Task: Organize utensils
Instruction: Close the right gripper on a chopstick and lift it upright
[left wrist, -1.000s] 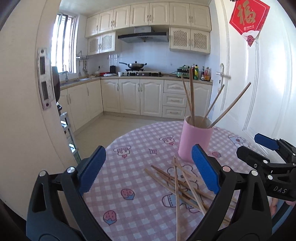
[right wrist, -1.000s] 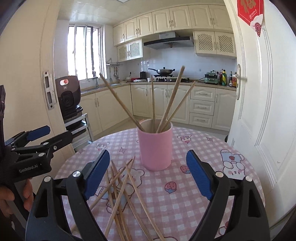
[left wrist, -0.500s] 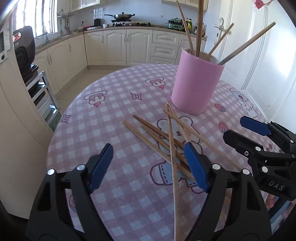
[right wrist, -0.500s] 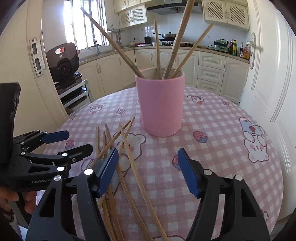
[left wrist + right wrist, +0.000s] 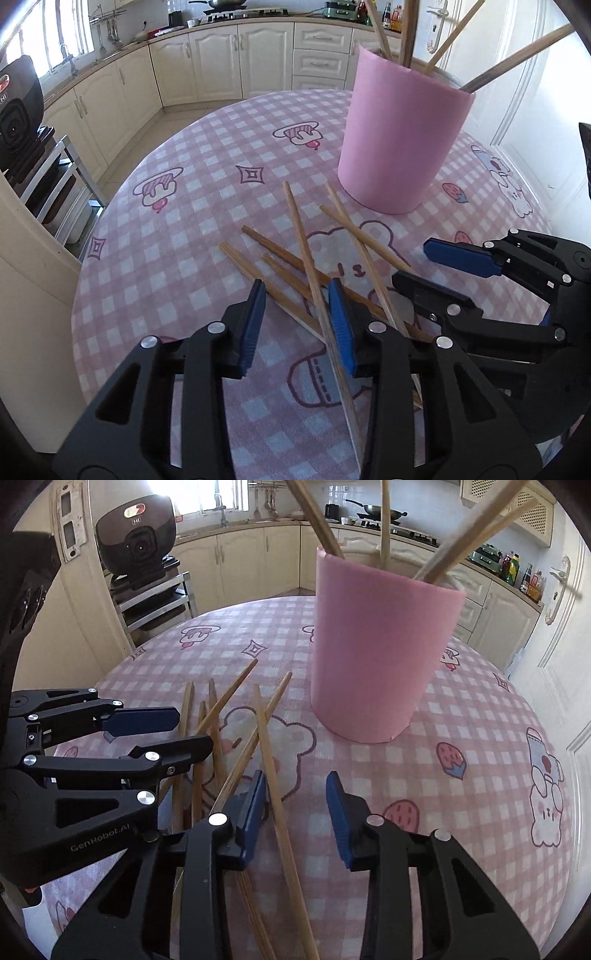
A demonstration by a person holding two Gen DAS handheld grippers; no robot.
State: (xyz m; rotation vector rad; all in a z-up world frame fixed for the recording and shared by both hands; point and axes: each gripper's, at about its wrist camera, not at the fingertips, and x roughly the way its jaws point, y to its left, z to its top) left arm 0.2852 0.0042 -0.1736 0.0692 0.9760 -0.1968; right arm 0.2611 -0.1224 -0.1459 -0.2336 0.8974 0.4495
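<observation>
In the left wrist view, the left gripper [image 5: 297, 314] fills the lower middle of the frame, its jaws closing over the loose chopsticks [image 5: 314, 273] that lie crossed on the checked cloth of the counter [image 5: 177, 229]. A couple of sticks run between the blue pads, but I cannot see the pads pressing on them yet. The pink cup [image 5: 399, 144] stands upright in the upper right, just beyond the pile, with several chopsticks already leaning out of its rim. The right gripper [image 5: 436, 269] reaches in from the right edge toward the same pile. In the right wrist view, the right gripper [image 5: 295, 805] sits at the bottom centre, jaws likewise closing. One long chopstick [image 5: 273, 775] passes between them close to the left-hand pad, with a clear gap to the other pad. The cup [image 5: 376, 653] rises in the upper centre, and the left gripper [image 5: 177, 731] comes in from the left edge over the heap. Judging by this, the task is partly done: a few sticks are in the cup, and about half a dozen are still on the cloth, waiting to be picked up and dropped in.
</observation>
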